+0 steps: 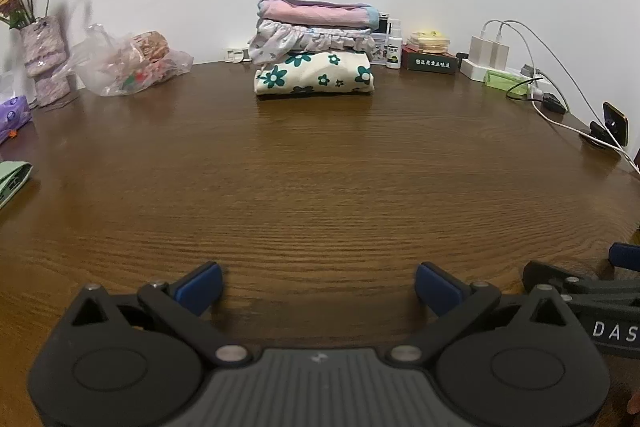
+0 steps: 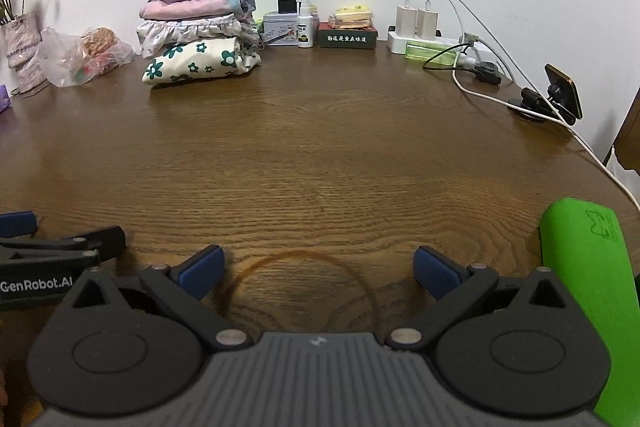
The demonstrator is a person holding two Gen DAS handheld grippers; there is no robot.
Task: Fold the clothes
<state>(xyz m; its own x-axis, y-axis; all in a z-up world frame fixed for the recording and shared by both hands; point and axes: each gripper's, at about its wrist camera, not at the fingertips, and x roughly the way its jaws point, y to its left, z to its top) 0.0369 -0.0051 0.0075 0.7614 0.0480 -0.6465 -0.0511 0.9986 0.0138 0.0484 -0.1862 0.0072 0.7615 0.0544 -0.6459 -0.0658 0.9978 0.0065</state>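
Folded clothes sit in a soft three-layer stack at the far edge of the brown wood-grain table, well apart from both my grippers: a cream flower-print piece at the bottom, a ruffled pale lilac one in the middle, a pink one on top. My left gripper hangs near me with blue pads spread wide, nothing between them. My right gripper is likewise spread and empty.

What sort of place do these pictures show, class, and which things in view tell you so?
Probably a home, a living room or bedroom: a wooden table against a plain wall holds a stack of folded clothes, a power strip with chargers and a vase of dried flowers.
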